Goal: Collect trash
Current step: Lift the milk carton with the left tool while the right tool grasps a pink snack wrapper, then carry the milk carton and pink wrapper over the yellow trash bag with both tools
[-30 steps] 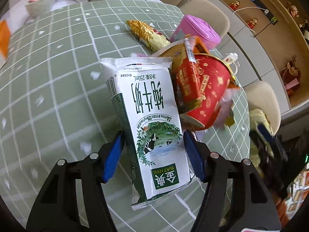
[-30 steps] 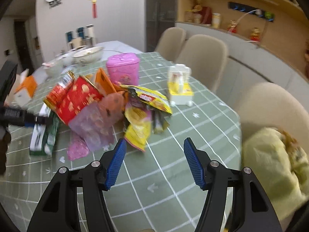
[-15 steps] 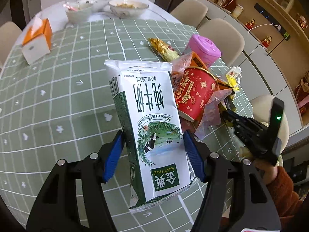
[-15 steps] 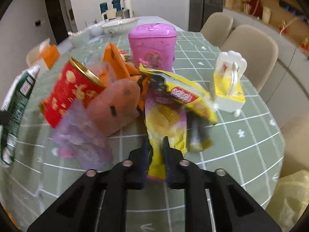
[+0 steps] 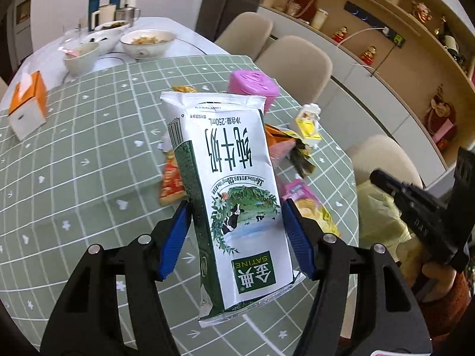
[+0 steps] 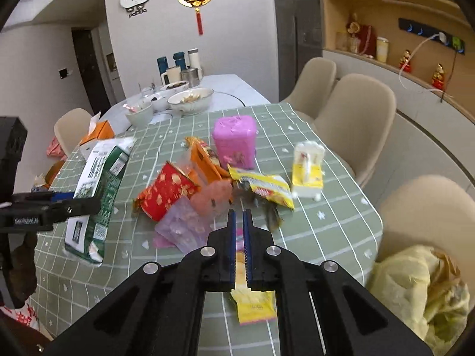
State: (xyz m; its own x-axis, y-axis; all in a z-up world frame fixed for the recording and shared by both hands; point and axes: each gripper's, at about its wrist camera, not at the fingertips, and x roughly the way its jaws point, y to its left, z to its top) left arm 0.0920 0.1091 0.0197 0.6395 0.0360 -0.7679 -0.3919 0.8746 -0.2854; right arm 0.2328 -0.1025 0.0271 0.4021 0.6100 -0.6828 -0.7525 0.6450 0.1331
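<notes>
Your milk carton (image 5: 237, 195) blocks most of the trash pile in the left wrist view; only edges of a red wrapper (image 5: 171, 181) and a pink packet (image 5: 298, 190) show around it. In the right wrist view, the yellow snack packet (image 6: 253, 299) is partly hidden between the blue pads, so its printing is hard to make out.

Your left gripper (image 5: 236, 237) is clamped on the milk carton, a pad pressed to each side, holding it lifted above the green checked tablecloth (image 5: 89, 154). The carton is white and dark green, with a cow picture and a "SATINE" label, its print upside down to the camera, its lower end crumpled.

Your right gripper (image 6: 240, 237) is pinched nearly closed on the yellow snack packet, which hangs below the pads over the tablecloth's near edge.

Beyond the packet, the pile lies mid-cloth: a red paper cup (image 6: 166, 192) on its side, a translucent pink bag (image 6: 190, 222) and a yellow chip bag (image 6: 264, 188), with a pink box (image 6: 234, 142) just behind them.
</notes>
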